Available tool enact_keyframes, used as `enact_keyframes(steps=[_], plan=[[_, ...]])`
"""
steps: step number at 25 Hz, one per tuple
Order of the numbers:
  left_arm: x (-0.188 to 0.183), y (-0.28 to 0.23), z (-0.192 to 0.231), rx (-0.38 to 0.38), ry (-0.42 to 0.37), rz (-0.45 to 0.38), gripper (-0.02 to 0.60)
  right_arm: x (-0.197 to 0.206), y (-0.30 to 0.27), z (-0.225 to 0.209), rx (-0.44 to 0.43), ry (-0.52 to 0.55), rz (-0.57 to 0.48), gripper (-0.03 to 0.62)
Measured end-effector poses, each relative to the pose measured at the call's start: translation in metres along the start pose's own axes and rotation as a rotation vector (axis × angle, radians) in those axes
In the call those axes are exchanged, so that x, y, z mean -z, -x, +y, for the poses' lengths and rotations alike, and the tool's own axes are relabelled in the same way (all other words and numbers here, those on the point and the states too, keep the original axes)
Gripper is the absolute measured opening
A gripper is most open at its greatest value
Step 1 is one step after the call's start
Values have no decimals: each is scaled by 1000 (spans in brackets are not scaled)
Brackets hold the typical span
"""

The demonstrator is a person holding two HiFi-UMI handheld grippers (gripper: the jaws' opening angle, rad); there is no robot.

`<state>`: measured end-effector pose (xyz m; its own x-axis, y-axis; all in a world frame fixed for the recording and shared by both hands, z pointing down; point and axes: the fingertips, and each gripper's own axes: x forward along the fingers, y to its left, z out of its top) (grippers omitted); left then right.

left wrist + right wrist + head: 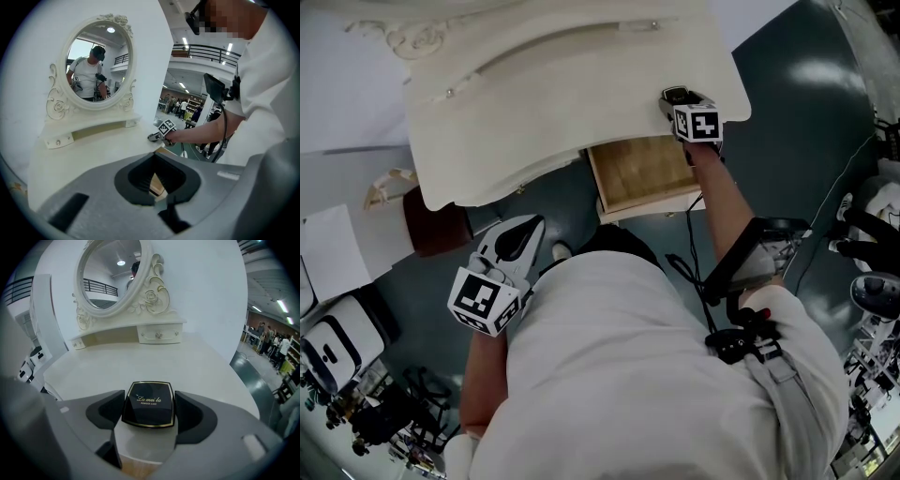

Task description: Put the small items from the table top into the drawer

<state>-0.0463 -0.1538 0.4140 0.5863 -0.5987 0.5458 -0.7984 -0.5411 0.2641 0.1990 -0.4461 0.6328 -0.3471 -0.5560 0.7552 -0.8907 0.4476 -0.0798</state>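
Observation:
A black square powder compact [148, 404] with a gold rim lies flat on the white dressing table [140, 362], near its front edge. My right gripper [148, 412] has one dark pad against each side of the compact, which still rests on the table top. In the head view the right gripper [678, 97] sits at the table's right edge, just above the open wooden drawer [642, 173], which looks empty. My left gripper [523, 234] hangs below the table's front, jaws together and holding nothing. From the left gripper view, the right gripper [154, 136] shows at the table's edge.
An oval mirror [110, 273] with a carved frame stands at the table's back over a shelf with a small knobbed drawer [159, 335]. A dark brown seat [436, 220] stands at the table's lower left. Cables and equipment [356, 403] crowd the floor.

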Motion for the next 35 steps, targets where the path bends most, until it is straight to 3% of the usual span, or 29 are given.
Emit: enact_keyframes(steps=[21, 35], plan=[[28, 51, -15, 102, -70, -34, 2, 52, 75, 50, 46, -57, -21, 334], [74, 119, 3, 89, -44, -38, 2, 115, 77, 121, 47, -64, 70, 334]])
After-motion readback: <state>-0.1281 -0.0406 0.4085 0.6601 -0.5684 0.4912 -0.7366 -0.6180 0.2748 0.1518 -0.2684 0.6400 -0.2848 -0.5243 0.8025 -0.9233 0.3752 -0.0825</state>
